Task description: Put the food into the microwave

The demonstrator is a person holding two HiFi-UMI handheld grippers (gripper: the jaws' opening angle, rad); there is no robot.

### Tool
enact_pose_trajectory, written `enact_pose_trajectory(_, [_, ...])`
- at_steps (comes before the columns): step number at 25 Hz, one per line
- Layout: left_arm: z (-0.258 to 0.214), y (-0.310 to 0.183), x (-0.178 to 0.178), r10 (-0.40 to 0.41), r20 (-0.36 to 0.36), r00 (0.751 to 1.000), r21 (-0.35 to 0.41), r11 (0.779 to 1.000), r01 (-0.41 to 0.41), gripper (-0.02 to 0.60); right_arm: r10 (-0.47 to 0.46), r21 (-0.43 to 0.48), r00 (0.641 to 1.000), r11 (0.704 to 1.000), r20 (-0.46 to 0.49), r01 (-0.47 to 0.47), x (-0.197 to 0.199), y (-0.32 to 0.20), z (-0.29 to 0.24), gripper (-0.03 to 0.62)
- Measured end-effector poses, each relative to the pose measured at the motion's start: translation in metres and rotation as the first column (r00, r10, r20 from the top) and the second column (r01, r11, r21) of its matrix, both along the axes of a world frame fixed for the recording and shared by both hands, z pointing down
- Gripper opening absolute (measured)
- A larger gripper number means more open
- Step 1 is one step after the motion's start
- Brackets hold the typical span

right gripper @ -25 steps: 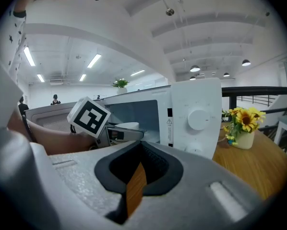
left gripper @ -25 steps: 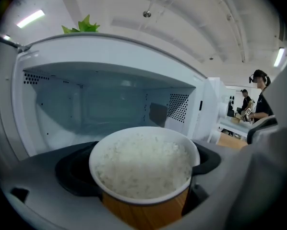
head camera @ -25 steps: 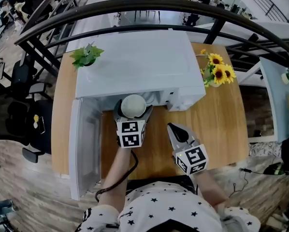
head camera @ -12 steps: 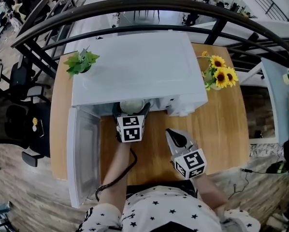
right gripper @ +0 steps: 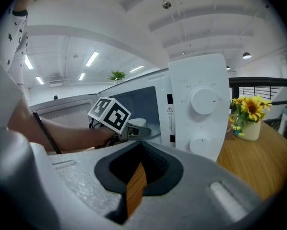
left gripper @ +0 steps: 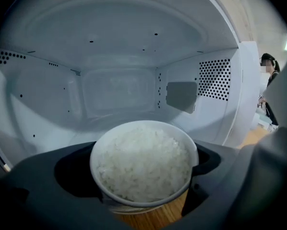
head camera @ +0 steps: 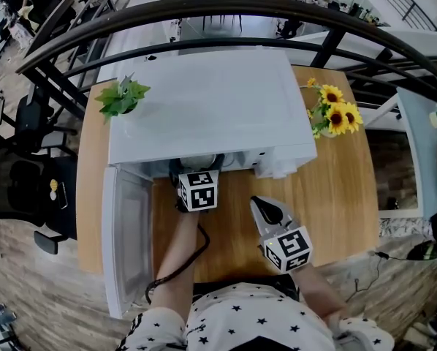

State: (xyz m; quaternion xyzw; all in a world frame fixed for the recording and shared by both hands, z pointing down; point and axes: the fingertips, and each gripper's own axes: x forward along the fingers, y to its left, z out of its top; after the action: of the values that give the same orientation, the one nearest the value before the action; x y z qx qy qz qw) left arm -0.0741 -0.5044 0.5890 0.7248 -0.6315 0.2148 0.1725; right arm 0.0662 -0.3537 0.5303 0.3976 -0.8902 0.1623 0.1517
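Note:
A white bowl of rice [left gripper: 142, 163] is the food, and my left gripper [left gripper: 142, 188] is shut on it, one dark finger [left gripper: 62, 178] at each side. The bowl sits at the mouth of the white microwave's cavity [left gripper: 119, 95], just above the wooden table. In the head view the left gripper [head camera: 197, 172] reaches under the microwave's top [head camera: 204, 101], and only a sliver of the bowl [head camera: 202, 161] shows. My right gripper [head camera: 265, 205] hovers over the table in front of the microwave, shut and empty. The right gripper view [right gripper: 135, 178] faces the control panel [right gripper: 201, 104].
The microwave door [head camera: 127, 240] hangs open to the left, over the table's front left part. A vase of sunflowers [head camera: 334, 115] stands right of the microwave, a small green plant [head camera: 122, 93] at its back left. Bare wooden table [head camera: 335, 196] lies to the right.
My left gripper has carried the bowl forward into the microwave's opening, so the bowl is now almost hidden under the top. The right gripper has barely moved.

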Motion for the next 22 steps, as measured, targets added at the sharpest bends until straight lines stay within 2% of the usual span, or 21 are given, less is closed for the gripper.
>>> enact_pose_trajectory(3, [0.002, -0.002, -0.003, -0.015, 0.034, 0.999, -0.003, 1.000, 0.015, 0.526, 0.000, 0.000, 1.000, 1.000, 0.001, 0.000, -0.001, 0.001, 0.000, 0.006])
enact_pose_trajectory(10, [0.002, -0.002, -0.004, -0.032, 0.036, 0.999, 0.000, 0.999, 0.032, 0.526, 0.008, 0.005, 1.000, 1.000, 0.003, -0.008, 0.002, 0.004, -0.003, 0.006])
enact_pose_trajectory(14, [-0.002, -0.001, -0.005, -0.062, 0.039, 0.997, 0.041, 0.997, 0.061, 0.526, 0.013, 0.007, 1.000, 1.000, 0.005, -0.013, 0.004, 0.008, -0.006, 0.006])
enact_pose_trajectory(22, [-0.006, 0.018, -0.006, -0.099, -0.035, 0.995, 0.038, 0.994, 0.100, 0.526, 0.025, 0.013, 1.000, 1.000, 0.004, -0.025, 0.008, 0.024, -0.010, 0.006])
